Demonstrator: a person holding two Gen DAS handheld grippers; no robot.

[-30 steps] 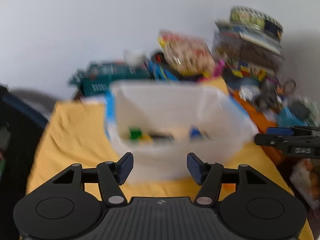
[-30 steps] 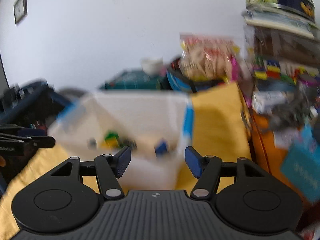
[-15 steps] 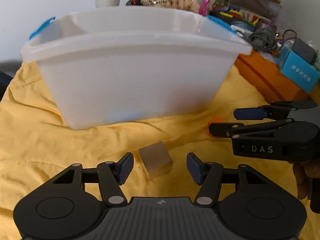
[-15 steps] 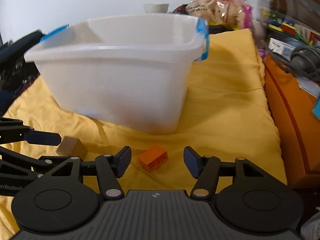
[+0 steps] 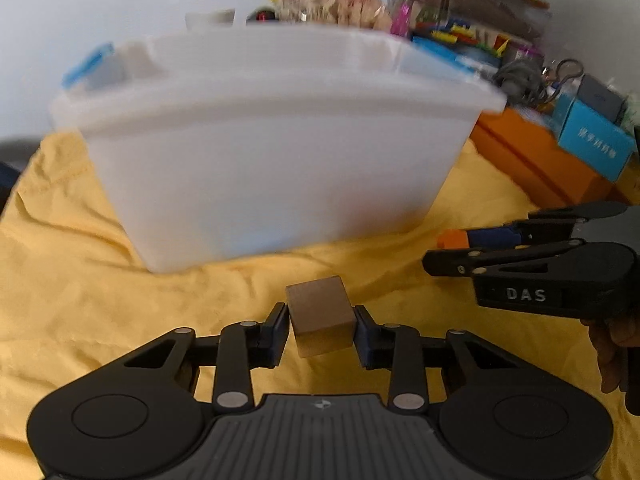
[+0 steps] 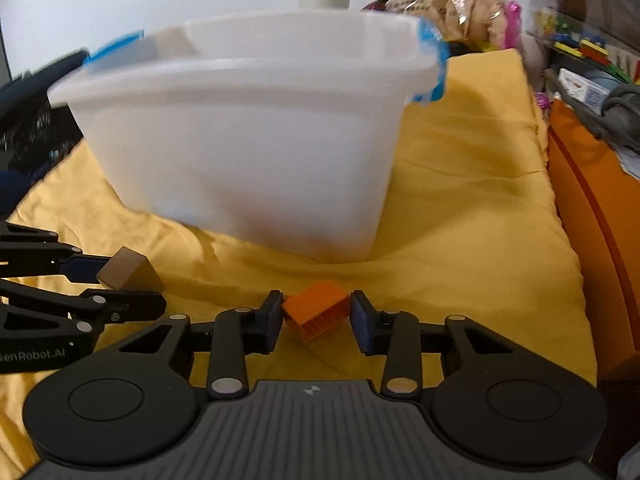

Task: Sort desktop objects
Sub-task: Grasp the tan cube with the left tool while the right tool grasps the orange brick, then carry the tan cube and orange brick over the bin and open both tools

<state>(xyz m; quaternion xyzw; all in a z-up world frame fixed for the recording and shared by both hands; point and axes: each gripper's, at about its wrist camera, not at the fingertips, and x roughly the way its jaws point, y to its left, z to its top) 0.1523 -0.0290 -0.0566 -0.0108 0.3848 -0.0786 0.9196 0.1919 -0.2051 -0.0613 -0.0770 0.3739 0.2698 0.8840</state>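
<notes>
- While its jaws are closing, the left gripper [image 5: 321,330] has the tan cube [image 5: 321,322] between its blue pads, both pads against the cube's sides; the cube sits on the yellow cloth [image 5: 100,320] at 6 o'clock from the white bin [image 5: 272,160].
- In the right wrist view the right gripper [image 6: 316,318] is likewise closing, pinching the orange block [image 6: 316,312]: the pads meet its two ends, and its ribbed face is turned toward the camera.
- The block lies on the cloth at 6 o'clock from the bin's near right corner.
- Only the left view shows the hand [image 5: 616,344] holding the right gripper at 3 o'clock, and the blue box [image 5: 596,144] on the orange ledge [image 5: 532,160] at 2 o'clock.
- There the orange block is only a sliver at the right gripper's tip.
- Only the right view shows the bin's blue handle clip [image 6: 434,64] side-on and the open stretch of cloth at 3 o'clock of the bin.
- It also shows the cube from the side, at 9 o'clock, against one of the left gripper's pads.
- Both views catch the snack bag [image 6: 452,4] at 12 o'clock behind the bin; the bin's inside is hidden in both.
</notes>
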